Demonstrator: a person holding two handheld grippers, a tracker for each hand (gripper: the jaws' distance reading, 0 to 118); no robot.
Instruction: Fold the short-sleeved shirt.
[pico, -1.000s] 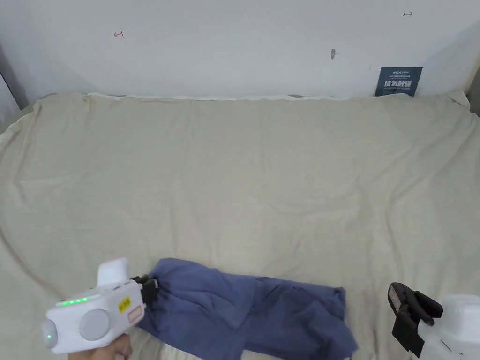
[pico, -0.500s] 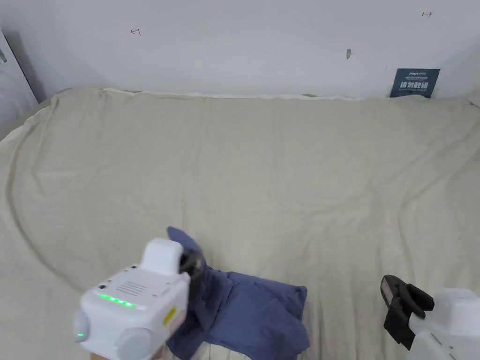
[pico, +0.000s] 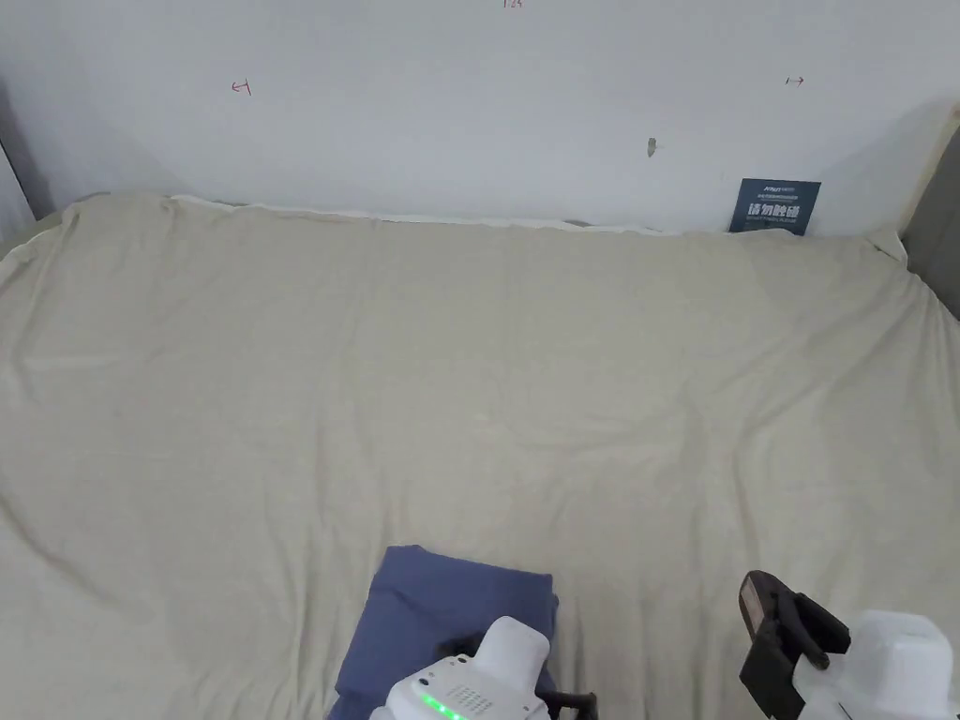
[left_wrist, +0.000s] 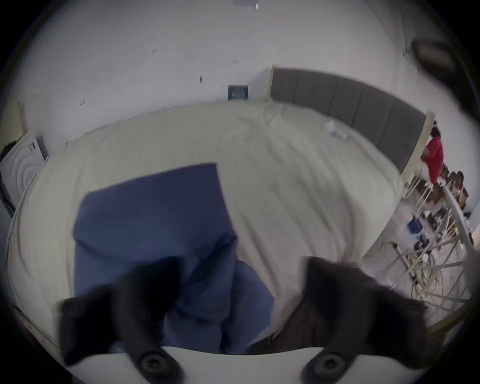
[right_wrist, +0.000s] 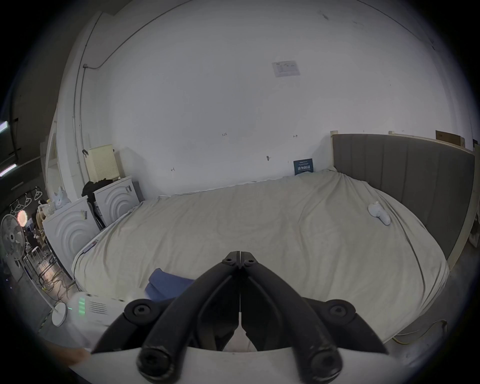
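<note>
Bed (pico: 469, 375) w/ beige sheet runs to a white wall; headboard (right_wrist: 405, 181) at your right. Shirt (pico: 441, 609) lies at the near edge, approx. centre, as a compact blue rectangle w/ straight far edges. Left gripper (left_wrist: 241, 280) hovers over the shirt's near right corner, jaws spread wide, nothing between them. Right gripper (right_wrist: 240, 257) is well apart to the right, jaws clenched tip to tip, empty. Judgement: folding looks approx. complete. Near portion shows a bulge; you may need to flatten it. Remaining: withdraw both grippers.

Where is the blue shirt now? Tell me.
In the head view, the blue shirt lies folded at the beige bed sheet's near edge, beneath the left gripper.
</note>
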